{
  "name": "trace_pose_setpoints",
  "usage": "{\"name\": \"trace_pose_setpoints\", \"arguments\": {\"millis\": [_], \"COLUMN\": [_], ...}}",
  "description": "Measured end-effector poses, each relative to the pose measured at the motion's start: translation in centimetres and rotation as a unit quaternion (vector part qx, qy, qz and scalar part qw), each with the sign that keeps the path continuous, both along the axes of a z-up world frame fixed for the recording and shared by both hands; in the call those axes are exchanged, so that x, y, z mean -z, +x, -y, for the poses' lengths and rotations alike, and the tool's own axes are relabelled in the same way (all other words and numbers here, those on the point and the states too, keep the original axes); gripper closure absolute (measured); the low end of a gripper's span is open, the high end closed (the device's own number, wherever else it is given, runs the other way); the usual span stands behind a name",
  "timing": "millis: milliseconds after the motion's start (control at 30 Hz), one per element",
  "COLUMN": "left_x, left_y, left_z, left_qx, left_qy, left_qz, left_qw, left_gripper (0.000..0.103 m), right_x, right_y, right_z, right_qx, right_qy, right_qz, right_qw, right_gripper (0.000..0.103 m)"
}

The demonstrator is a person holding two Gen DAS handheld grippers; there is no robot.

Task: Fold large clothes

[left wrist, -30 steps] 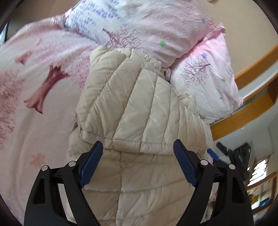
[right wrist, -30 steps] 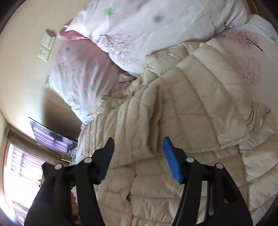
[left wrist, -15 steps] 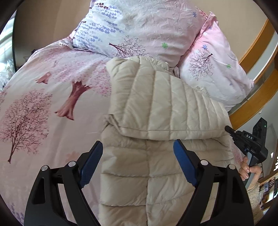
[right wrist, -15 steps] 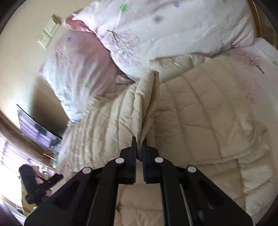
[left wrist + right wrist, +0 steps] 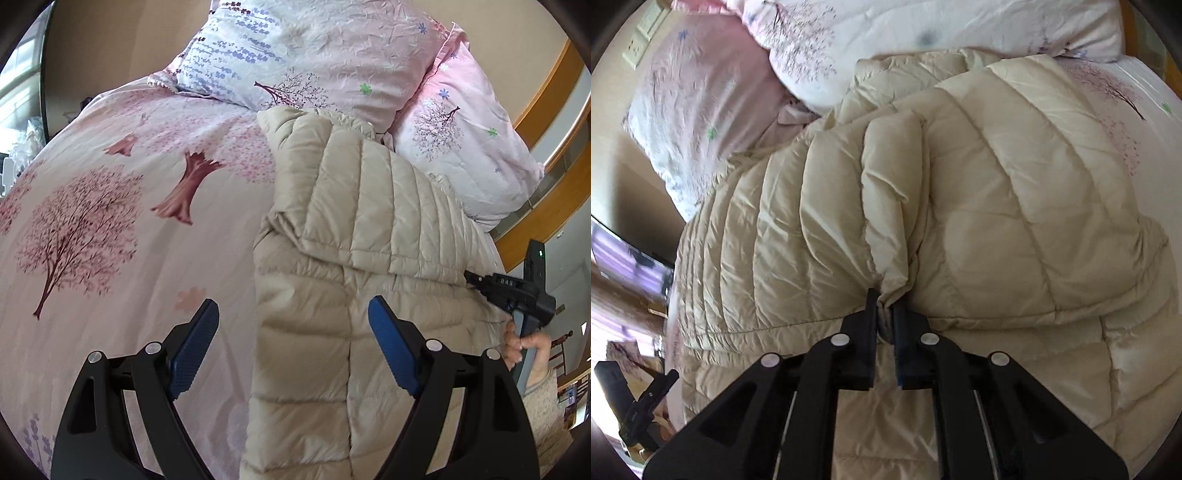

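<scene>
A cream quilted puffer jacket (image 5: 369,206) lies on the bed, its upper part folded down over the lower part. My left gripper (image 5: 291,304) hovers open above the jacket's left edge, one blue pad over the sheet, the other over the jacket, with nothing gripped. My right gripper (image 5: 885,295) is shut on a pinched fold of the jacket (image 5: 997,184) at the hem of the folded layer. In the left wrist view the right gripper (image 5: 476,278) meets the jacket's right edge, held by a hand (image 5: 524,343).
The bed sheet (image 5: 110,184) is pink with a tree print. Two pillows (image 5: 314,55) (image 5: 461,129) lean behind the jacket. A wooden headboard rail (image 5: 546,206) runs at the right. A dark screen (image 5: 628,258) stands past the bed's edge.
The right gripper went from open to shut on a fold of the jacket and sank with it. The left gripper slid left, showing more sheet, and the right gripper came into its view.
</scene>
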State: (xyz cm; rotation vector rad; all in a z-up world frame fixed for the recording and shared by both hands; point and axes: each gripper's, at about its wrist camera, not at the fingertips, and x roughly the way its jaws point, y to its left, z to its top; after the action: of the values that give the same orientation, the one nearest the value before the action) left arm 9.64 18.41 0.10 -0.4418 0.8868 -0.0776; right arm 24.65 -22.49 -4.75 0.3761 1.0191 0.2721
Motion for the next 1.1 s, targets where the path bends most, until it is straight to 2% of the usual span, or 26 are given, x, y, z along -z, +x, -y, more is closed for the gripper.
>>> {"name": "trace_pose_setpoints", "arguments": {"millis": [67,100,133,233,333,433,500,600,700,800,900,1033,1100], "left_x": [0.0,0.0,0.0,0.4,0.9,1.5,1.8,2.2,2.5,2.8,3.3,3.6,3.7], "left_y": [-1.1,-1.7,-2.4,-4.5,-6.4,-8.3,-9.2,-10.8,-11.9,-12.8,-13.9,-15.1,-15.6], "left_z": [-0.1,-0.2,-0.3,-1.0,-1.4,-1.3,-1.1,-0.9,-0.4,0.0,0.4,0.2,0.1], "left_qx": [0.008,0.013,0.019,0.034,0.052,0.06,0.064,0.066,0.069,0.073,0.075,0.07,0.069], "left_qy": [-0.002,-0.007,-0.016,-0.054,-0.098,-0.122,-0.131,-0.139,-0.148,-0.158,-0.169,-0.192,-0.203], "left_qz": [0.001,0.002,0.002,0.002,0.0,-0.001,-0.005,-0.01,-0.012,-0.013,-0.01,-0.001,-0.001], "left_qw": [1.0,0.9999,0.9997,0.998,0.9938,0.9907,0.9893,0.988,0.9865,0.9847,0.9827,0.9789,0.9768], "left_gripper": [0.019,0.019,0.019,0.02,0.024,0.027,0.029,0.029,0.031,0.033,0.034,0.035,0.035], "right_x": [-0.8,-1.2,-1.7,-3.6,-4.2,-4.2,-3.7,-2.7,-1.4,-0.1,1.3,2.6,3.1], "right_y": [-0.6,-1.1,-1.8,-4.8,-8.0,-11.2,-13.6,-16.2,-18.0,-19.0,-19.8,-20.8,-21.2], "right_z": [0.4,0.8,1.2,3.0,5.4,8.1,10.5,14.4,17.8,19.9,20.8,21.4,21.5], "right_qx": [-0.012,-0.021,-0.029,-0.058,-0.084,-0.087,-0.073,-0.034,0.007,0.02,0.015,0.004,-0.011], "right_qy": [0.014,0.025,0.034,0.045,0.047,0.02,-0.001,-0.005,0.014,0.047,0.07,0.091,0.124], "right_qz": [-0.002,0.001,0.007,0.036,0.04,0.041,0.036,0.024,0.008,-0.012,-0.023,-0.033,-0.041], "right_qw": [1.0,0.999,0.999,0.997,0.995,0.995,0.997,0.999,1.0,0.999,0.997,0.995,0.991], "right_gripper": [0.078,0.06,0.045,0.036,0.033,0.033,0.033,0.033,0.032,0.033,0.033,0.038,0.04]}}
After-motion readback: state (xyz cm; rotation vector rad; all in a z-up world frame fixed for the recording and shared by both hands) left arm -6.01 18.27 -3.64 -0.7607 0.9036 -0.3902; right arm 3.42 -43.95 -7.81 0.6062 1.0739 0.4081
